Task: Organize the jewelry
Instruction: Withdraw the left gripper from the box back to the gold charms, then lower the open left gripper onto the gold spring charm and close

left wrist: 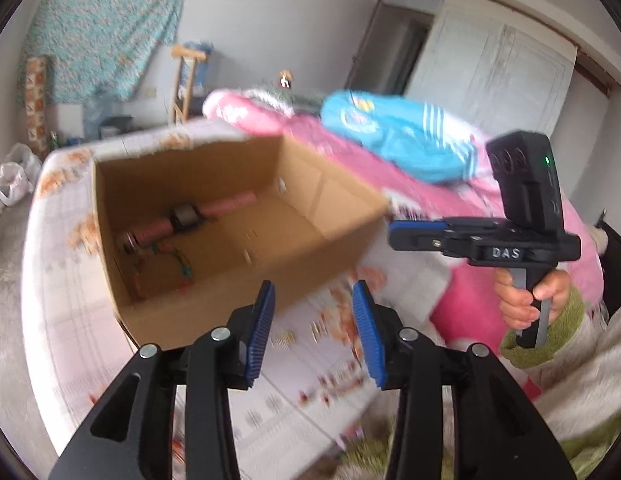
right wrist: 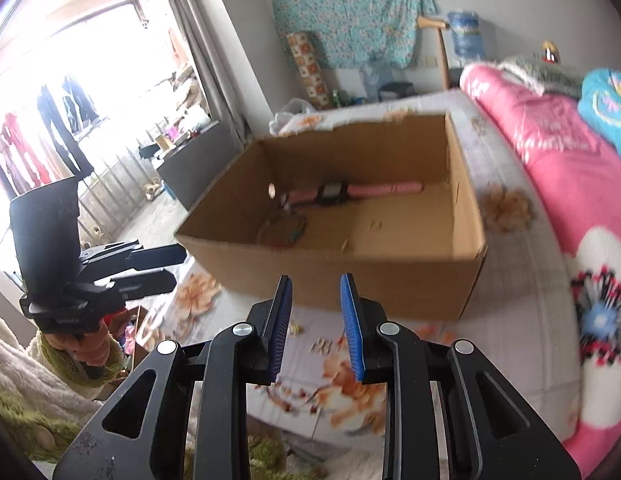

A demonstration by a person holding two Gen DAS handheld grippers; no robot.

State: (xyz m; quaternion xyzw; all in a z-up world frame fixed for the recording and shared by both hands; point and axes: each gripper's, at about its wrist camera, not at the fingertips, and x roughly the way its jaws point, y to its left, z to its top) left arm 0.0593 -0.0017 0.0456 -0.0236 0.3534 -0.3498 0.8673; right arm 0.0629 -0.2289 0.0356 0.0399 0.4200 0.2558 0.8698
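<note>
An open cardboard box stands on the bed. Inside it lie a pink-strapped watch and a tangle of thin jewelry. My left gripper is open and empty, just in front of the box's near wall. My right gripper is open and empty, also in front of the box. Each gripper shows in the other's view: the right one beside the box's right corner, the left one at the box's left.
The bed has a white floral sheet under the grippers. A pink blanket and a blue garment lie to the right of the box. The bed's left edge drops to the floor. A wall and window lie beyond.
</note>
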